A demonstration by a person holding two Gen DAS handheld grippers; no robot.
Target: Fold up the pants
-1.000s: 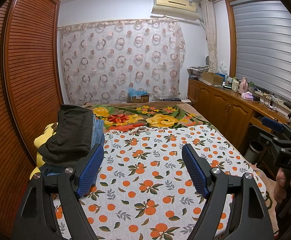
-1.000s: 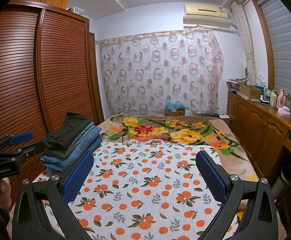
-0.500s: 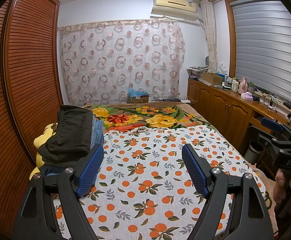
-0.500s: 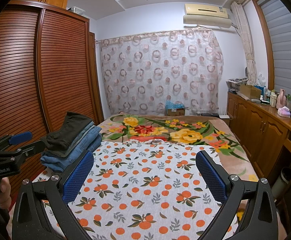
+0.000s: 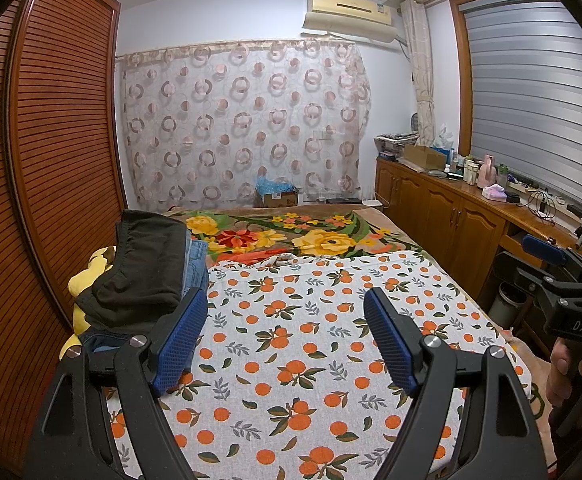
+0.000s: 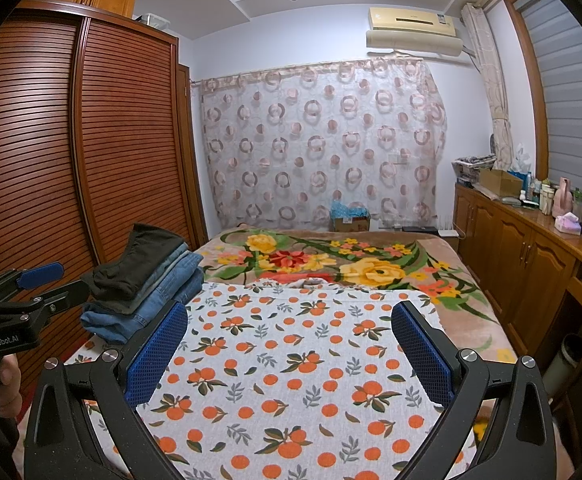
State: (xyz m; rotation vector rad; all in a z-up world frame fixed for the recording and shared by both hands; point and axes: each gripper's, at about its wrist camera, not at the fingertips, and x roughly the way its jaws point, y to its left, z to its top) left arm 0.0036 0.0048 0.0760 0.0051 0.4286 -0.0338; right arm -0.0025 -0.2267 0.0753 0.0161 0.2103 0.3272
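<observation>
Pants [image 6: 143, 292] lie folded in a stack, dark pair atop blue jeans, at the left edge of the bed [image 6: 463, 304], beside the slatted wardrobe [image 6: 91, 152]. Left gripper [image 5: 285, 336] and right gripper [image 6: 289, 350] hover over the orange-print sheet [image 6: 291, 372], fingers spread wide, holding nothing.

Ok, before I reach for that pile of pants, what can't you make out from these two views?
- Pile of pants: count unclear, layers overlap; left view, left gripper finger covers its near edge.
- Yellow item under pile: mostly buried.
- Bottles on sideboard: too small.
- Right gripper: open; near bed edge cut off.
</observation>
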